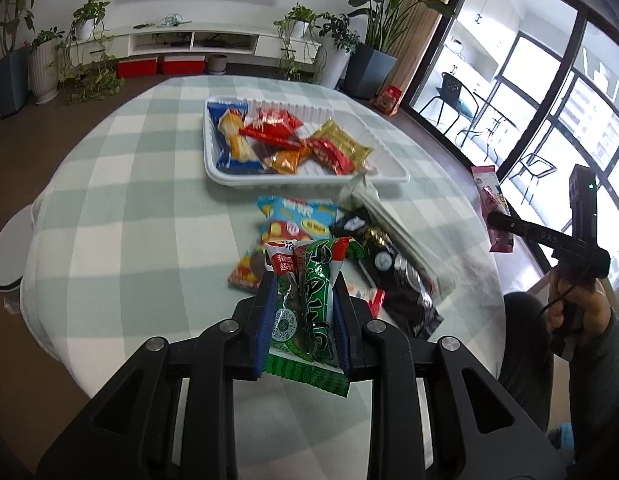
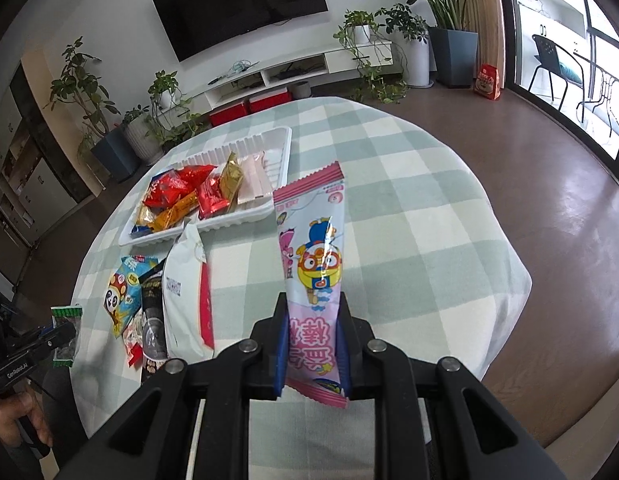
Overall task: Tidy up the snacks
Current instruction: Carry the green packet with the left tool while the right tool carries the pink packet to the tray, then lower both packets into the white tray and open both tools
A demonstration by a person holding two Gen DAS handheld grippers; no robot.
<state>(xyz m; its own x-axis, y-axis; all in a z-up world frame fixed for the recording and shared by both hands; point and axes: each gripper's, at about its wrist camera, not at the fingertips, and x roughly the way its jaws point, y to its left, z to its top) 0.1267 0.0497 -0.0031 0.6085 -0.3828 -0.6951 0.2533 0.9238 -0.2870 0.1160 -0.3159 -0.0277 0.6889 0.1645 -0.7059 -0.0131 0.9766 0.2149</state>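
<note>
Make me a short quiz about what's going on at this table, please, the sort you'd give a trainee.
1. True or false: both grippers are shut on a snack.
2. Which packet does the left gripper hold? A) green packet B) pink packet C) blue packet
3. Fill in: the sorted snacks lie in a white ____ on the checked tablecloth.

Key
1. True: the right gripper has its jaws shut on the pink packet, the left on the green one.
2. A
3. tray
</note>
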